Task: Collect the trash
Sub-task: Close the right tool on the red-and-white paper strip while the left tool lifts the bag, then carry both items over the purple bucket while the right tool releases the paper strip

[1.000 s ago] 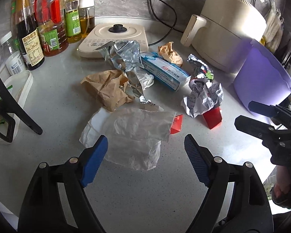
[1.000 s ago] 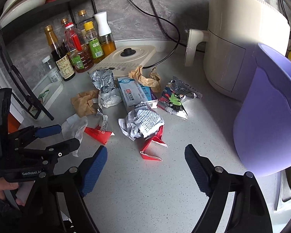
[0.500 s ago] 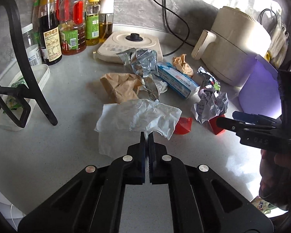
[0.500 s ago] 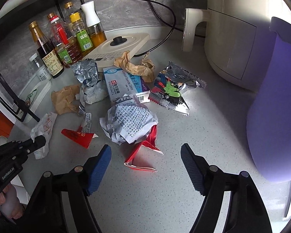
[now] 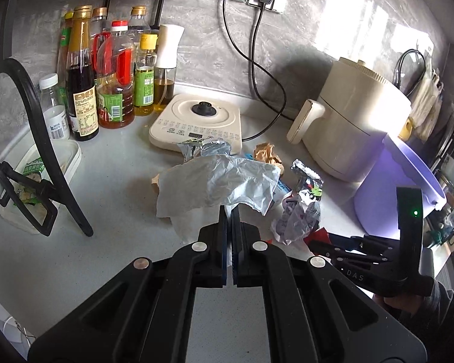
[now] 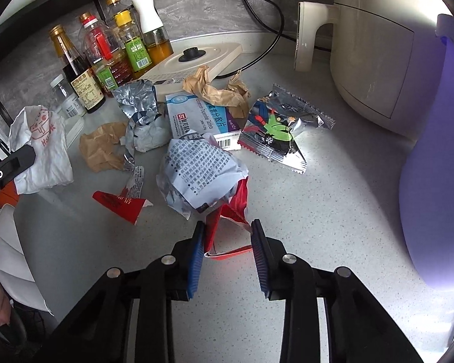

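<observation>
My left gripper (image 5: 229, 211) is shut on a crumpled white paper bag (image 5: 221, 181) and holds it above the counter; the bag also shows in the right wrist view (image 6: 41, 148). My right gripper (image 6: 228, 236) is partly closed around a torn red packet (image 6: 230, 220), pads close on both sides. A crumpled printed leaflet (image 6: 199, 169) lies just beyond it. Further back lie a medicine box (image 6: 196, 115), a foil snack wrapper (image 6: 280, 133), brown paper (image 6: 101, 148), silver foil (image 6: 137, 99) and a red scrap (image 6: 121, 204).
A purple bin (image 6: 435, 181) stands at the right, also in the left wrist view (image 5: 393, 193). A cream air fryer (image 5: 357, 127), a flat cooker (image 5: 196, 121), sauce bottles (image 5: 112, 84) and a black rack leg (image 5: 48, 163) line the back and left.
My left gripper shut on the white paper bag and lifted it off the counter. My right gripper moved forward to the red packet and narrowed around it.
</observation>
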### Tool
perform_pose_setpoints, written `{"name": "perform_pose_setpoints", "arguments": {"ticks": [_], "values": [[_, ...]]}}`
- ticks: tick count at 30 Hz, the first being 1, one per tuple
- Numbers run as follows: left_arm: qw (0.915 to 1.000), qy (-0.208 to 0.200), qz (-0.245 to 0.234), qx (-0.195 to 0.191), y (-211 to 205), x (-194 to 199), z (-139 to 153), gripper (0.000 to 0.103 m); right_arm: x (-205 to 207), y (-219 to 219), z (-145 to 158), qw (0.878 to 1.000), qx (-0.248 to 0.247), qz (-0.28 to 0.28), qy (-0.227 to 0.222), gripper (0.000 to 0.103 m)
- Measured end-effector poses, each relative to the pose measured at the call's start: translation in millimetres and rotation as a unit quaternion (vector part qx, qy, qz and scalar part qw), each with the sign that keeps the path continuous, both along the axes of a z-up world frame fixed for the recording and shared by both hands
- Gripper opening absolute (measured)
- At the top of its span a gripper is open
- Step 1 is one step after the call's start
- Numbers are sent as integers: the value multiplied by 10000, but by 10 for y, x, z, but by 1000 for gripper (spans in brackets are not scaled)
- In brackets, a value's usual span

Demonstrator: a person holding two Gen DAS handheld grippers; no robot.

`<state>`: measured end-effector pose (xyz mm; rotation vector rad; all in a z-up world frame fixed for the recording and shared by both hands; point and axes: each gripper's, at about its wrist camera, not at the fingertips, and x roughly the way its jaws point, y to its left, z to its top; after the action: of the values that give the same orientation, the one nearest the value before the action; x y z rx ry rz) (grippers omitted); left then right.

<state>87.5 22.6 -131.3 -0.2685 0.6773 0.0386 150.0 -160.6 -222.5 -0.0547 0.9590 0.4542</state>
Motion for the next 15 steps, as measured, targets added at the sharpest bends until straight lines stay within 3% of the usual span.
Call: {"name": "perform_pose_setpoints", "arguments": {"ticks": [8, 15], "values": [[9994, -316, -126, 57, -156, 157, 246, 3, -33, -286, 326, 9990, 236, -217, -299, 30], [9973, -667, -269, 146, -316, 359, 583, 3, -16, -493, 907, 9941, 440, -314, -942, 30]]}}
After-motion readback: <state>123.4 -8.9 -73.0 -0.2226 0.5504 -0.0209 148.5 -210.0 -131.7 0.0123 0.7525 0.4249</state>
